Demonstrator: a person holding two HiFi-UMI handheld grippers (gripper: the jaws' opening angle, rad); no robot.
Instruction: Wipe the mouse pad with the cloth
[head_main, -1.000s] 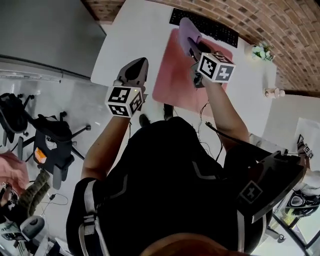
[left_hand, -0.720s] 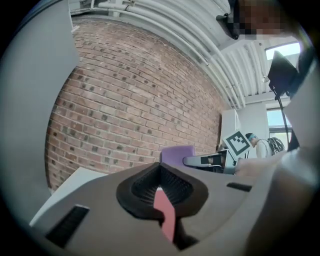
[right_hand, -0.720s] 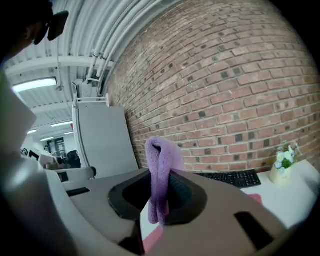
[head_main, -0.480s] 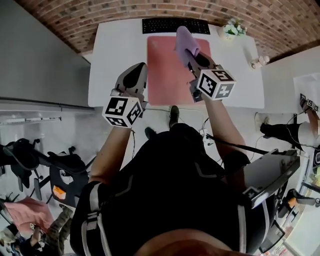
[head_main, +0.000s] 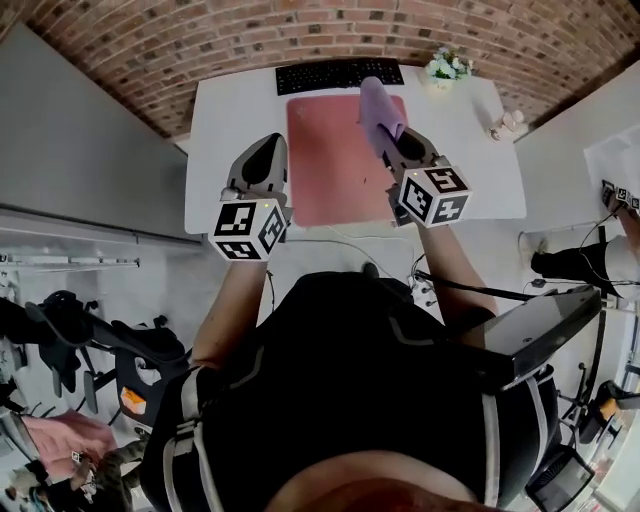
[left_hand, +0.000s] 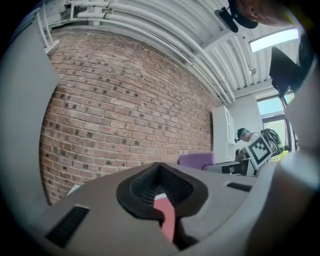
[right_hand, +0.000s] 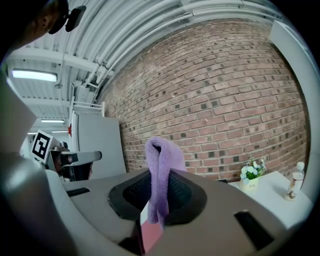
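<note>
A pink mouse pad (head_main: 330, 160) lies on the white desk (head_main: 230, 130) in front of the black keyboard (head_main: 338, 74). My right gripper (head_main: 398, 140) is held up over the pad's right side, shut on a folded purple cloth (head_main: 378, 115) that sticks out past its jaws; the right gripper view shows the cloth (right_hand: 161, 175) pinched upright between them. My left gripper (head_main: 262, 160) hovers at the pad's left edge, jaws shut with nothing in them, and a sliver of pink pad (left_hand: 166, 220) shows through the slot in the left gripper view.
A small pot of flowers (head_main: 441, 67) and a little bottle (head_main: 508, 122) stand at the desk's right. A brick wall (head_main: 300, 30) runs behind the desk. Office chairs (head_main: 70, 340) stand on the floor at left.
The head view has swung so that the desk now lies square ahead. Both grippers hold about the same pose, the right one still gripping the cloth.
</note>
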